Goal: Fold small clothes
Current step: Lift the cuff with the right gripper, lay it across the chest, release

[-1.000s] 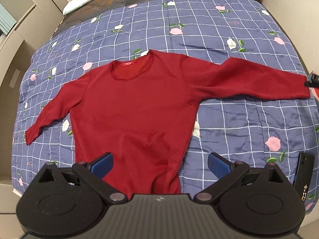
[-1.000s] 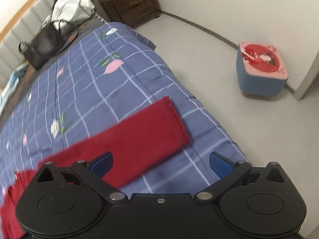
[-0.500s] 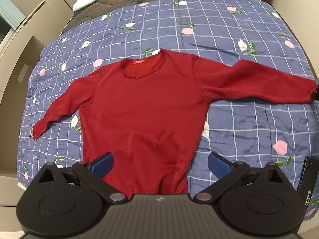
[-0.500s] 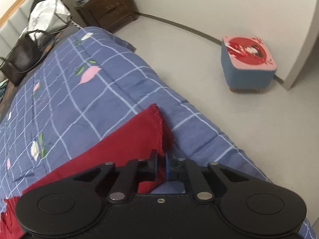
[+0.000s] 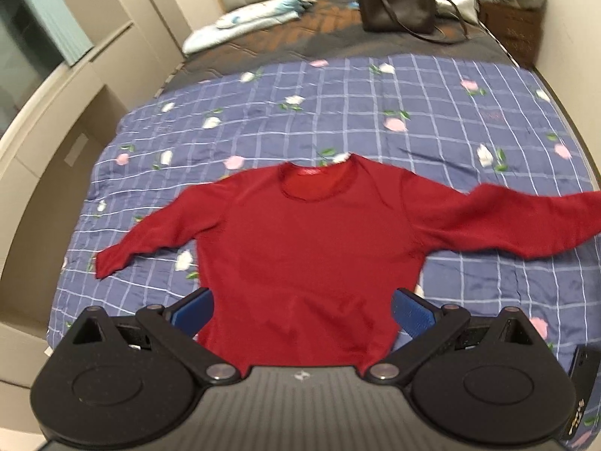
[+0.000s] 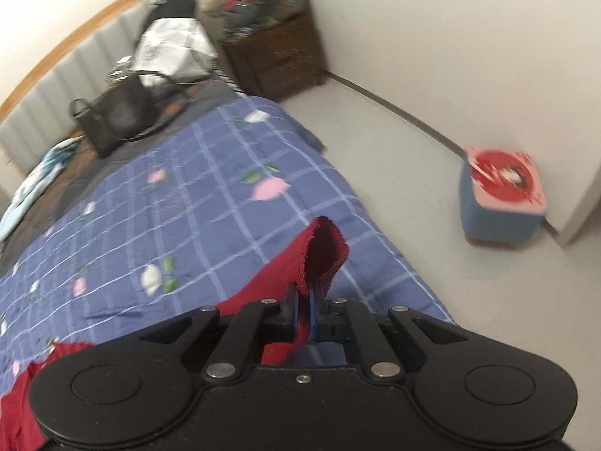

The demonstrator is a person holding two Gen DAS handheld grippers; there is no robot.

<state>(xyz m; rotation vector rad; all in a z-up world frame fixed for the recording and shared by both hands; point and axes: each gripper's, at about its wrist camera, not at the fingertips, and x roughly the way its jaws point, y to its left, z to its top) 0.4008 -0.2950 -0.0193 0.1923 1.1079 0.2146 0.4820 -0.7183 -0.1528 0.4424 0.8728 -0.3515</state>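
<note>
On the blue checked quilt (image 5: 338, 112) the red shirt (image 5: 311, 248) lies flat, left gripper (image 5: 302, 310) spread wide over its hem, right gripper (image 6: 305, 310) pinching the sleeve cuff (image 6: 323, 251), lifted clear.

The left wrist view looks from the foot of the bed (image 5: 432, 120) toward the headboard, high and well back. The right wrist view sits low at the bed's right edge, facing the far right corner. Both show the quilt (image 6: 210, 203), handbag (image 5: 396, 7) and red shirt (image 5: 308, 248).
</note>
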